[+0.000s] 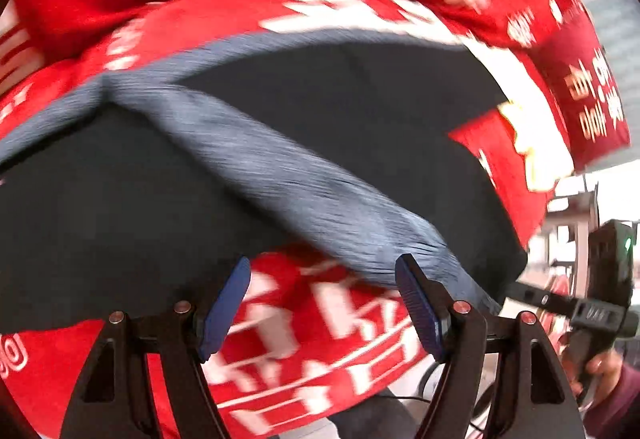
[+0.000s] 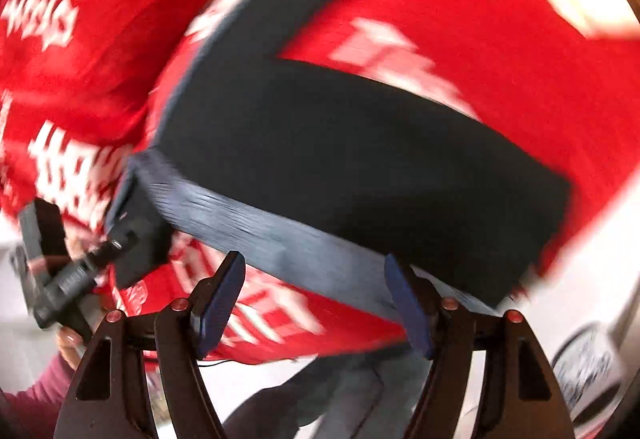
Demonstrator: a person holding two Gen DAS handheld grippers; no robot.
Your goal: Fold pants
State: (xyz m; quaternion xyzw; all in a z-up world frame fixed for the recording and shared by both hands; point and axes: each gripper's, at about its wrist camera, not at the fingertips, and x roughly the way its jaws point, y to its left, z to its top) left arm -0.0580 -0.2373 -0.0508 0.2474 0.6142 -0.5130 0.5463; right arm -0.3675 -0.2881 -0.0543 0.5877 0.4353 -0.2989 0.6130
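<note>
Dark navy pants [image 1: 120, 207] with a grey-blue ribbed waistband [image 1: 304, 191] lie on a red cloth with white lettering [image 1: 304, 327]. My left gripper [image 1: 324, 303] is open, its blue pads [image 1: 228, 303] spread just short of the waistband's near end. In the right wrist view the pants [image 2: 360, 167] lie ahead with the waistband [image 2: 280, 235] running across. My right gripper [image 2: 316, 303] is open and empty just before it. The left gripper also shows there at the far left [image 2: 76, 271]. Both views are motion-blurred.
The red lettered cloth [image 2: 460, 19] covers the table and drapes behind. The person's hand holds the right gripper [image 1: 600, 303] at the right edge of the left wrist view. White floor and the person's legs [image 2: 344, 399] show below the table edge.
</note>
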